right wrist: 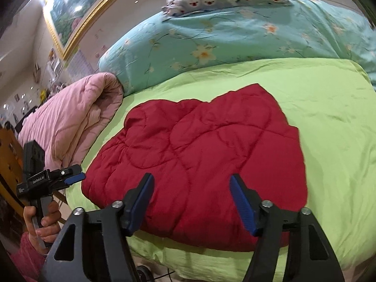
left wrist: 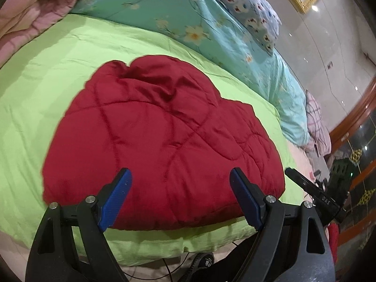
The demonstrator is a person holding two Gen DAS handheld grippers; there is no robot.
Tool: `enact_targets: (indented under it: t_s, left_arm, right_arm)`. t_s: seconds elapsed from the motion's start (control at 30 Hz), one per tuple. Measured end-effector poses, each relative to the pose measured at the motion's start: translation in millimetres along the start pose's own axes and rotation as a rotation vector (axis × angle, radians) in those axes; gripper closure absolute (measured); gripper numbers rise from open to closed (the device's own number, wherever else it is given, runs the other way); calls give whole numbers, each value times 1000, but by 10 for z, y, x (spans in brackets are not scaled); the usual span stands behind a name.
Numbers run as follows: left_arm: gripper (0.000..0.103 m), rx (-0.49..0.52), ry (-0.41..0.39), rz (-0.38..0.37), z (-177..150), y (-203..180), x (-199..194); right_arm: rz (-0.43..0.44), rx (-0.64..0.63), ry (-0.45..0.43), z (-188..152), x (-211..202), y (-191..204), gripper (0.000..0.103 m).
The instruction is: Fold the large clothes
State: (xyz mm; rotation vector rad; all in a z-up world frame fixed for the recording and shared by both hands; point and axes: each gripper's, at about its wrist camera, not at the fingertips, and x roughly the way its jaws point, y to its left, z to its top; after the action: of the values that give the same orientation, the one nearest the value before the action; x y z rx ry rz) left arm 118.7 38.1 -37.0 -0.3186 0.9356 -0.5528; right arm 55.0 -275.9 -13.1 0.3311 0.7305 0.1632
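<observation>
left gripper point(right wrist: 77, 177) body lettered "CenRobot.AI", red quilted garment point(right wrist: 199, 155) beside it

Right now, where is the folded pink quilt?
The folded pink quilt lies at the bed's left side in the right wrist view, beside the red quilted garment and touching the turquoise floral duvet.

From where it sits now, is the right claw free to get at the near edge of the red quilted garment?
Probably yes. The right claw is open and empty, hanging just above the red quilted garment, whose near edge lies uncovered on the green bedspread. Nothing stands between; the left claw is off to the side.
</observation>
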Motion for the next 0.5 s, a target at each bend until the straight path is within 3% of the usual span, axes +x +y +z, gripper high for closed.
enact_targets:
  t_s: [0.13, 0.23, 0.33, 0.5]
  left_arm:
    - [18, 56, 20, -12, 50, -205, 203]
    - [18, 84, 38, -21, 112, -301, 412]
    - [18, 114, 73, -8, 199, -386, 699]
    - [18, 143, 101, 99, 353, -360, 1131]
  right_arm:
    - [3, -30, 36, 41, 240, 141, 65]
    - [3, -20, 96, 95, 568, 186, 74]
    - [10, -33, 137, 157, 840, 228, 76]
    - [-21, -63, 198, 277, 1256, 234, 78]
